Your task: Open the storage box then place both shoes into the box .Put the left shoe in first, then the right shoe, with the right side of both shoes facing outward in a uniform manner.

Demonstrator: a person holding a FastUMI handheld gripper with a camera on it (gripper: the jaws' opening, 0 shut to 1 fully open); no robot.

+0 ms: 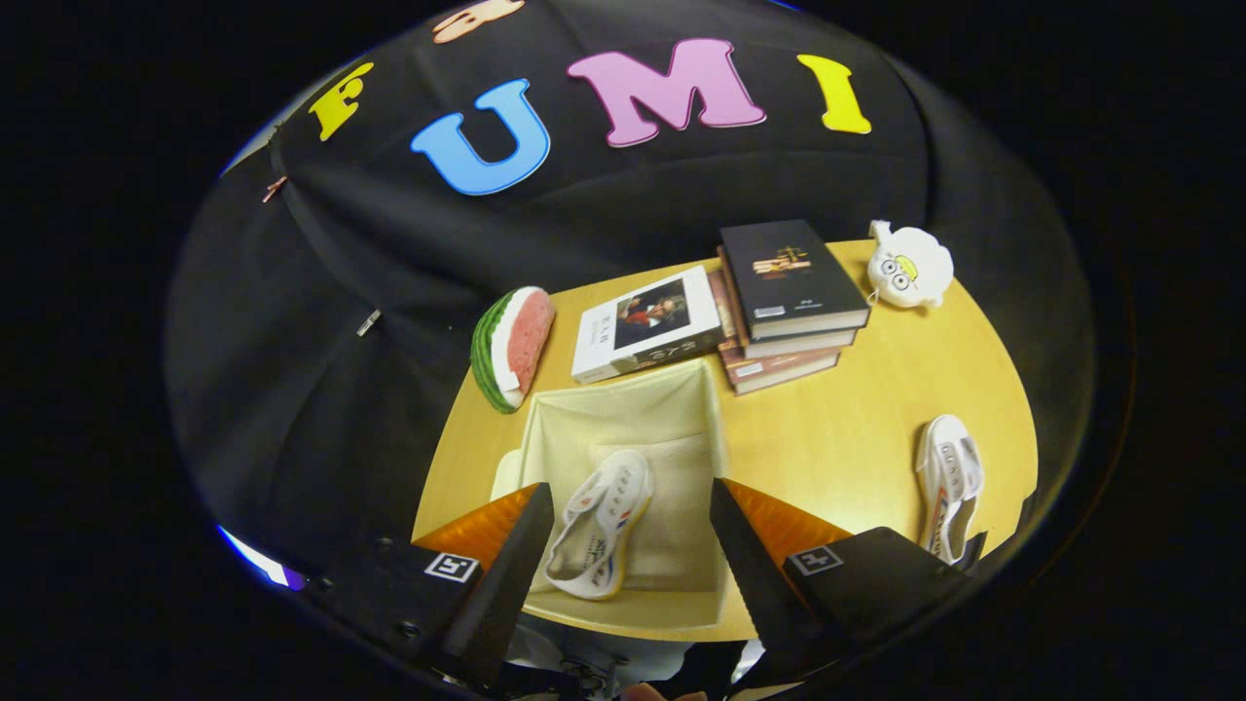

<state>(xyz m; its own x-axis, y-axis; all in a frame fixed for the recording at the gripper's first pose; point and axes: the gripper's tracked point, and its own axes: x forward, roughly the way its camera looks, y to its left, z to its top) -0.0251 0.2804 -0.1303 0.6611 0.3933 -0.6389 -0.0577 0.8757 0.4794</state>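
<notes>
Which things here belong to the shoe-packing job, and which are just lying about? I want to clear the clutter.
For the job:
- storage box, open
- shoe lying inside the box, between the open tool's fingers, not gripped
- second shoe on the table

Lying about:
- watermelon slice toy
- single book
- stack of books
- white plush toy

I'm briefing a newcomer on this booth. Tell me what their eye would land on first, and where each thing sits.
First, the open cream fabric storage box with a white slip-on shoe lying inside, seen between the spread fingers of the hand-held gripper, which hold nothing. Next, the second white shoe on the yellow wooden table, off to the box's right. Beyond the box lie a plush watermelon slice and a stack of books.
</notes>
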